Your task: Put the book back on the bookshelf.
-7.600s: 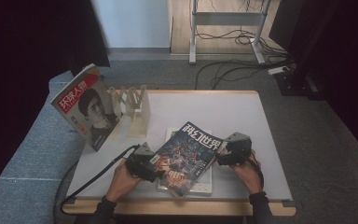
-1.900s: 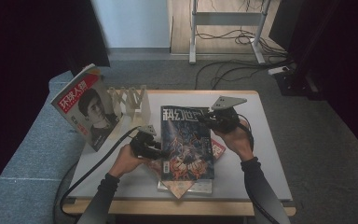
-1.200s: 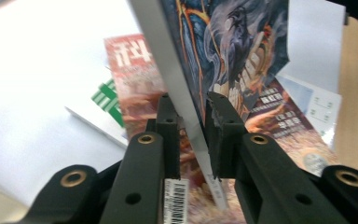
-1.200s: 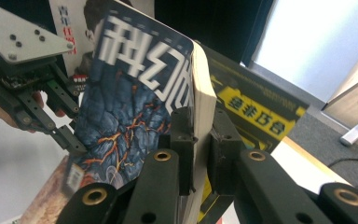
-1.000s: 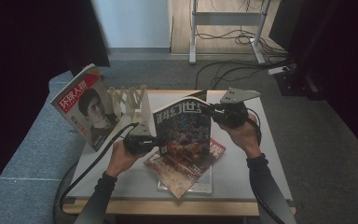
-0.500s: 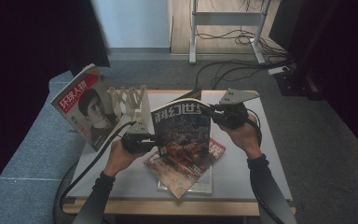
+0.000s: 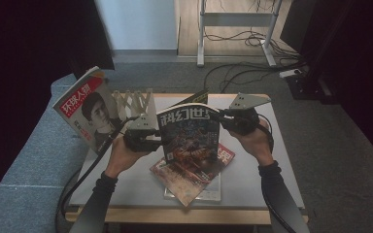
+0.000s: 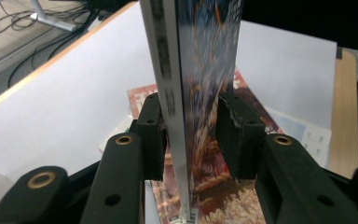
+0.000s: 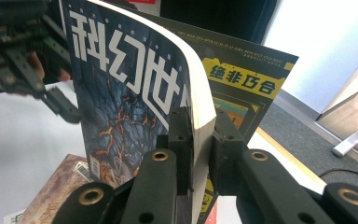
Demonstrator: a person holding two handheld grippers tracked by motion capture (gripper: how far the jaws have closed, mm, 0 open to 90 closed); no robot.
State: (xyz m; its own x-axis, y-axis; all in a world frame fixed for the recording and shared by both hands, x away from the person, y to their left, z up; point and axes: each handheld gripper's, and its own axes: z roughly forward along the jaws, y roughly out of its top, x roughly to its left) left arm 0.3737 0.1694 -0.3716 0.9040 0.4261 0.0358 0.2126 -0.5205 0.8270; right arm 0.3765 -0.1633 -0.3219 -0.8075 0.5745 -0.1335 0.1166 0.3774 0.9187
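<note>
From the high view, you hold a science-fiction magazine [image 7: 190, 141] upright above the desk [image 7: 252, 170], right over the loose stack of magazines [image 7: 194, 182] lying flat there. Your right claw [image 7: 223, 118] pinches its upper corner on the side away from the wooden rack [image 7: 133, 102]; your left claw [image 7: 161, 140] sits at the edge facing that rack, where a red-covered portrait magazine [image 7: 85, 111] leans.

In the left claw view, the left claw [image 8: 193, 126] has just been opening: the spine of the magazine [image 8: 186, 84] stands between the jaws, one pad about touching it and the other standing clear of the cover, so it no longer clamps.

In the right claw view, the right claw [image 9: 200, 140] is closed on the thick block of pages of the magazine [image 9: 126, 93], pads pressing both sides, while the loose back cover with its yellow banner hangs free behind.

Expect a light but floppy thing: glossy covers that slip, pages that sag and fan when held by one corner, as the curling top edge suggests. Take it near the spine, where it is stiffest, and bite across the whole thickness so no leaves escape.

The cover is dark blue with orange, lava-like cracks and large white Chinese title characters; the spine is pale grey.
</note>
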